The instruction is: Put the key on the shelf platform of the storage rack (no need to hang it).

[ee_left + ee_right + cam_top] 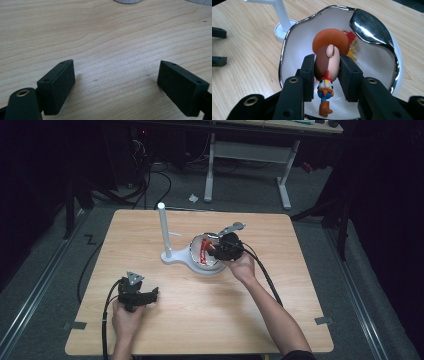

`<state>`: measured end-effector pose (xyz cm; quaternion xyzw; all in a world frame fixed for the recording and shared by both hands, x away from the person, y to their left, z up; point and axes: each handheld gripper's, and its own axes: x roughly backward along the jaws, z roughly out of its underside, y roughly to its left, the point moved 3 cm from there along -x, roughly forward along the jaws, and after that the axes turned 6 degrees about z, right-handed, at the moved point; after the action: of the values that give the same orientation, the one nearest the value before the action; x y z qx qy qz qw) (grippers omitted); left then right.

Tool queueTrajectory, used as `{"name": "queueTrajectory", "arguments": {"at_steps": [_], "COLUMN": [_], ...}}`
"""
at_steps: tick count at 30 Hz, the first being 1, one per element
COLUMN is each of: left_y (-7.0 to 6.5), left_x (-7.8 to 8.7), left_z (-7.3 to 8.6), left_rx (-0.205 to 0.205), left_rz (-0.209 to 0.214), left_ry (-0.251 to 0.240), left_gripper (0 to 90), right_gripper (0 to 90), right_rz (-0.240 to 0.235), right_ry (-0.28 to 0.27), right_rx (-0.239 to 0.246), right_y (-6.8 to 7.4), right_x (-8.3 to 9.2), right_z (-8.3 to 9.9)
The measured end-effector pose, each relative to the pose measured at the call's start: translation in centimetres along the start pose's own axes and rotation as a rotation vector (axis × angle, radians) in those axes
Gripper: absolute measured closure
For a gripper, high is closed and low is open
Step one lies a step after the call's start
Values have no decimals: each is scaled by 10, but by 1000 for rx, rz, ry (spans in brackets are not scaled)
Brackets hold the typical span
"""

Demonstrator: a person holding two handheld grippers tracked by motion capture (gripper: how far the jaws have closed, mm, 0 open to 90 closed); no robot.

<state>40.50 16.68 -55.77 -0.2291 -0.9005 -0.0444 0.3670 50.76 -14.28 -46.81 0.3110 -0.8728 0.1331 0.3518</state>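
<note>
my left gripper (134, 292): black, grey three-cornered plate, black cable | my right gripper (327, 75): black block jaws, brass-ringed screw holes

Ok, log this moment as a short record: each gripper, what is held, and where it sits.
right gripper: shut, fingers press the head of the cowboy figure
figure place: over the inside of the white bowl
bowl rim: shiny silver edge
left gripper: open, nothing between its fingers, above bare table
nearby: white stand with upright post, left of the bowl
</note>
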Motion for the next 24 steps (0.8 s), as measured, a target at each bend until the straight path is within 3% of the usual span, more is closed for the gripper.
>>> {"name": "queueTrajectory", "arguments": {"at_steps": [6, 24], "left_y": [0, 0], "left_x": [0, 0], "left_z": [0, 0], "left_rx": [0, 0], "left_rz": [0, 0], "left_ry": [0, 0], "left_gripper": [151, 151], "right_gripper": [628, 537], "right_rz": [5, 38], "right_ry": [-32, -130], "right_rx": [-8, -32], "right_y": [0, -16], "right_x": [5, 50], "right_z": [-1, -2]}}
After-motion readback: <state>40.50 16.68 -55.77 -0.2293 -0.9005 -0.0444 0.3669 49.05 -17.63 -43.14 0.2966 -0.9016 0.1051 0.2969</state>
